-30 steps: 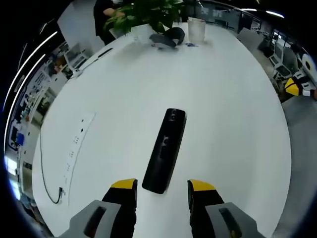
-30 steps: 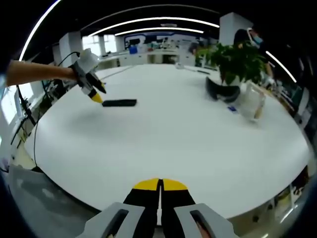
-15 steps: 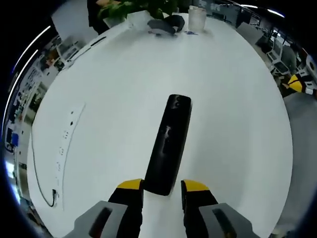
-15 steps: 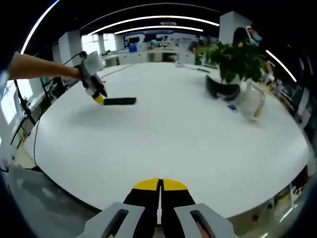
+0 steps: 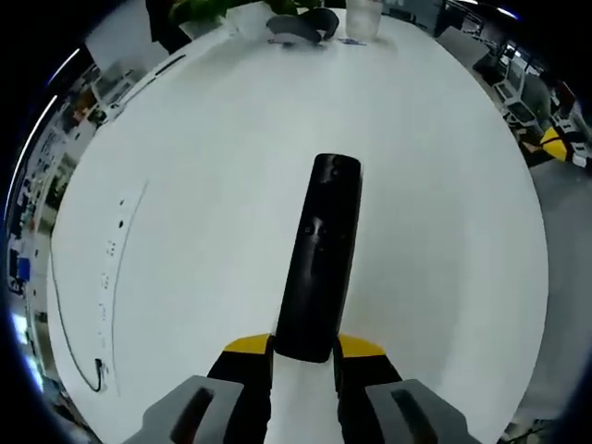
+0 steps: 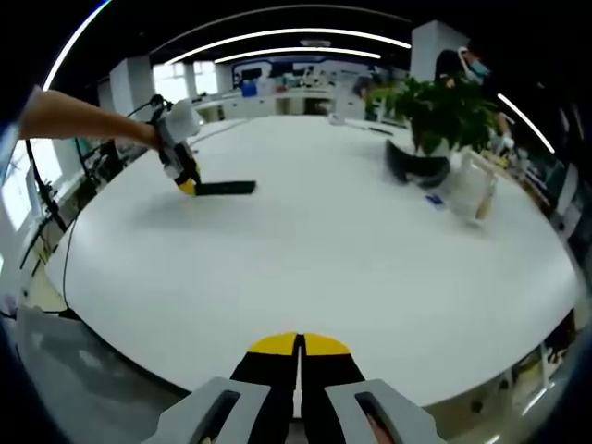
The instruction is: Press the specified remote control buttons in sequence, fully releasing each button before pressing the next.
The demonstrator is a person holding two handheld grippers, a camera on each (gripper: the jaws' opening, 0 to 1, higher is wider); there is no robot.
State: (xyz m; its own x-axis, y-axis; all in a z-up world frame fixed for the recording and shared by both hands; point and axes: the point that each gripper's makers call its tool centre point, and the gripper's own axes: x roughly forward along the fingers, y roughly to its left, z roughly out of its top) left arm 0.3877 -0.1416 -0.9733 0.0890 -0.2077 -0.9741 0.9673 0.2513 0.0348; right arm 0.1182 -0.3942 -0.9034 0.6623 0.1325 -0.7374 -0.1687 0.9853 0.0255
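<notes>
Since the earlier frame the left gripper (image 5: pixel 303 349) has advanced over the white bench (image 5: pixel 213 166), so the near end of the black remote control (image 5: pixel 319 259) now lies between its yellow-tipped fingers (image 5: pixel 248 347); whether they clamp it cannot be told. Lengthwise, the remote points toward 12 o'clock. Right gripper (image 6: pixel 298 346), at 6 o'clock in its own view, has fingers pressed together, holding nothing. At 2 o'clock stands a potted plant (image 6: pixel 442 111).
</notes>
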